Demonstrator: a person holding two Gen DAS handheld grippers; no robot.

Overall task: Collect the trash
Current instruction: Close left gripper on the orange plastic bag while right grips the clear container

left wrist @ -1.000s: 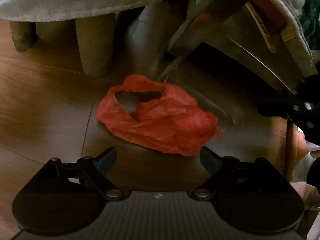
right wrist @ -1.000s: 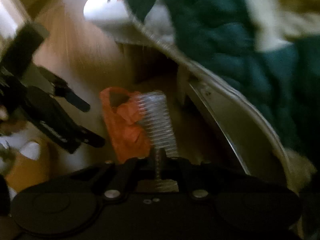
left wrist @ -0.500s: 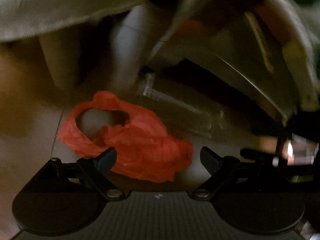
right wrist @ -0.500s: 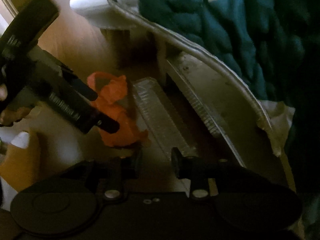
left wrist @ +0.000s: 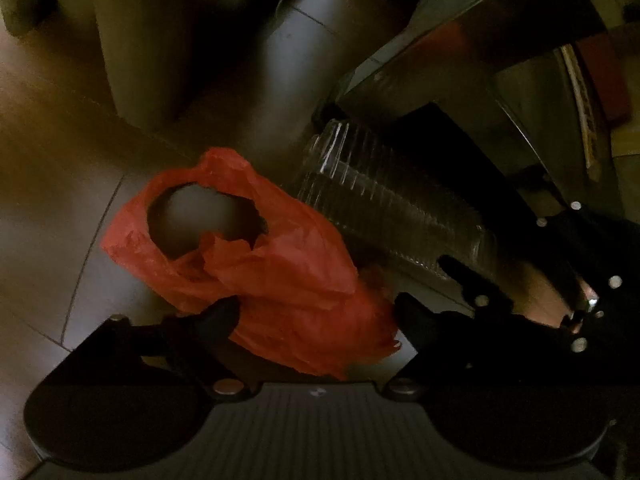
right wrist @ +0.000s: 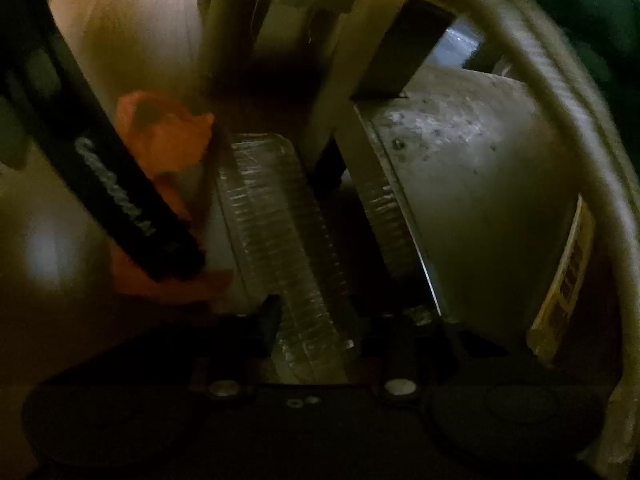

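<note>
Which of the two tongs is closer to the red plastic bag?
Left. The left tongs straddle the red plastic bag, open around it. The right tongs sit beside it, around the clear ribbed plastic container.

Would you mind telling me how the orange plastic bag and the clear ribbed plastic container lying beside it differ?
The orange plastic bag is opaque, soft and crumpled, with a handle loop gaping open; the clear ribbed plastic container is see-through, stiff and long, lying on its side. The bag sits between the left gripper's fingers, the container between the right gripper's. Both lie on the floor by the furniture.
</note>
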